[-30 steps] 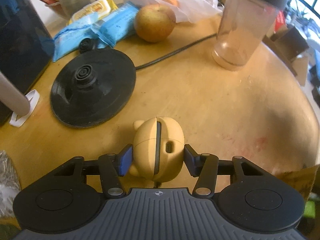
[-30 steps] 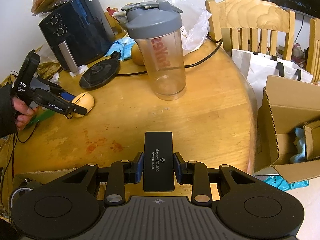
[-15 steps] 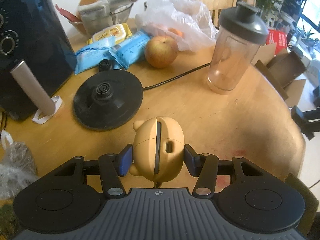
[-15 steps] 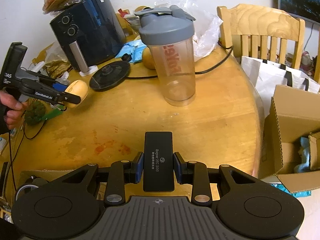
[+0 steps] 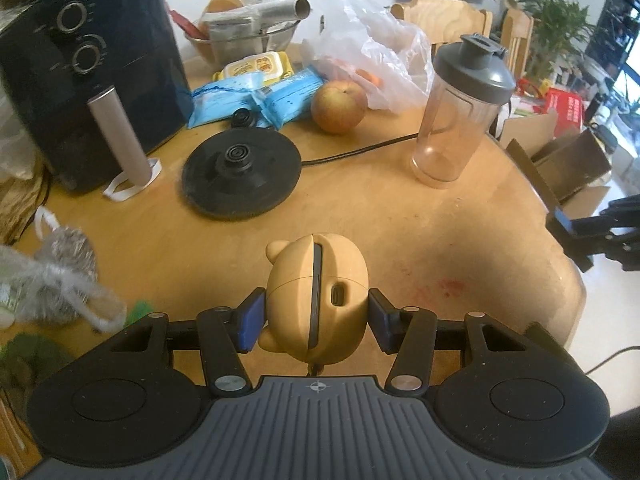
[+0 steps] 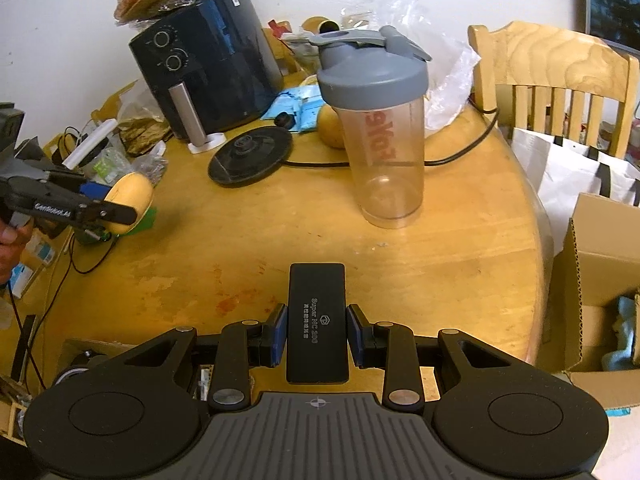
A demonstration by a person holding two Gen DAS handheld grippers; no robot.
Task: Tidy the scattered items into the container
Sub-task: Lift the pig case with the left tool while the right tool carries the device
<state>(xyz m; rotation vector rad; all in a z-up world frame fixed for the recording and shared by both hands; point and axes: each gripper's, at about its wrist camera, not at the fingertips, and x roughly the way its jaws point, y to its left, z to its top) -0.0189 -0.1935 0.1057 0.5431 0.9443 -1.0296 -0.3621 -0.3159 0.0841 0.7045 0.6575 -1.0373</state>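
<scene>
Carry step: left hand-held gripper [image 5: 316,316] clamps the case [image 5: 317,300], right hand-held gripper [image 6: 317,334] clamps the bar [image 6: 317,328]; next, move both to the box [image 6: 600,280] at 3 o'clock.

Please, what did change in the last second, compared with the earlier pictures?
The left claw lifted the yellow bear-shaped case up and back from the table. The right claw drifted slightly, keeping the black device. Nothing was let go; the shaker bottle and kettle base stayed put.
</scene>
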